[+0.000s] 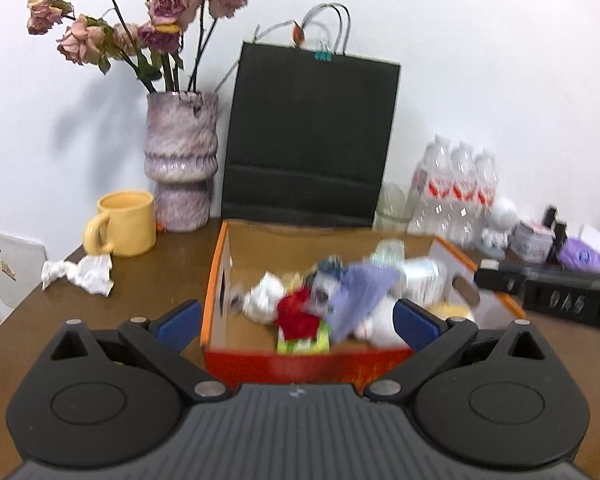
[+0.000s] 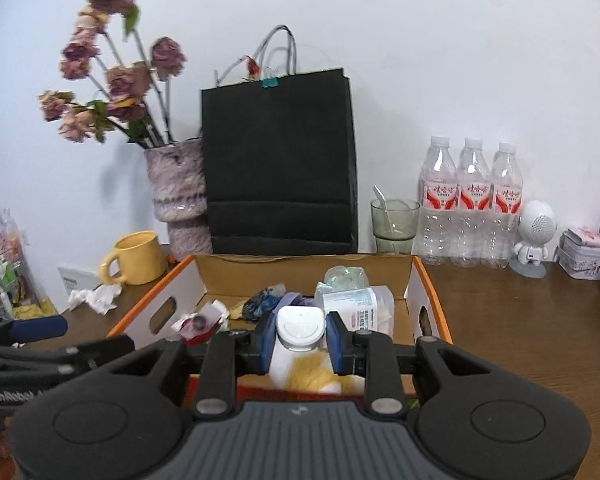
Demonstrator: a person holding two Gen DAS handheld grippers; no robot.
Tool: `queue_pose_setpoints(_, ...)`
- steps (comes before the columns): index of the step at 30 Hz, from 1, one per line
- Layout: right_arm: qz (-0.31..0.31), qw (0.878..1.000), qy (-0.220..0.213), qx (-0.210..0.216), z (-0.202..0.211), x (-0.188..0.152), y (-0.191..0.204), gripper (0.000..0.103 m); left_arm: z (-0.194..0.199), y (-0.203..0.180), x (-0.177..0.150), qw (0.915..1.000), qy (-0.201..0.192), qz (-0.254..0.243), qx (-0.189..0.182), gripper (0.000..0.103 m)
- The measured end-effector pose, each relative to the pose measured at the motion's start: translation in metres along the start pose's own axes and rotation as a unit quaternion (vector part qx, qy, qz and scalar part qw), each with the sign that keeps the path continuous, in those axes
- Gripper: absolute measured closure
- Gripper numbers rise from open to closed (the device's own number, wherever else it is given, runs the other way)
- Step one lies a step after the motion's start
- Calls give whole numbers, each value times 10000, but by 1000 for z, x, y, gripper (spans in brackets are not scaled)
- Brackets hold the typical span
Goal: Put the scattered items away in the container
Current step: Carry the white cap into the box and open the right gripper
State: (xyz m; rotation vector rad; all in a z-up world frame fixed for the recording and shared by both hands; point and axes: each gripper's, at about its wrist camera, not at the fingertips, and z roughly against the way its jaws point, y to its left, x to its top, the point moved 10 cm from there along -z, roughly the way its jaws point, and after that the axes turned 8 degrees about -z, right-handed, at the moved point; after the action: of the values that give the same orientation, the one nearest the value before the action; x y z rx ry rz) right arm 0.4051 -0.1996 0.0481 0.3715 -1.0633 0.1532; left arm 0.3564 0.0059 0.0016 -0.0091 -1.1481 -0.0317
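right claw (image 2: 301, 340): clamped on white bottle (image 2: 302, 326), over the cardboard box (image 2: 428, 280) | left claw (image 1: 298, 318): spread wide, nothing in it | crumpled paper (image 1: 85, 274): on table (image 1: 160, 264), by yellow mug (image 1: 126, 222)

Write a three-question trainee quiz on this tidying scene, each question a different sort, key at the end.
1. True or false: the right gripper is shut on the white bottle.
2. Which lies outside the cardboard box? A crumpled paper; B red item; C purple cloth.
3. Fill in: the left gripper is ____.

Key: 1 true; 2 A; 3 open.
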Motion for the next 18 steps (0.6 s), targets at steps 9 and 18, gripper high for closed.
queue_pose_setpoints(9,-114,9996,207,-135,-45,7,-10,77,-36,8,15,9998,77,83,176,0)
queue_pose_setpoints(18,-68,9986,477,-206,-72,5,-14,70,-61,11,6,9990,365,23,253,0)
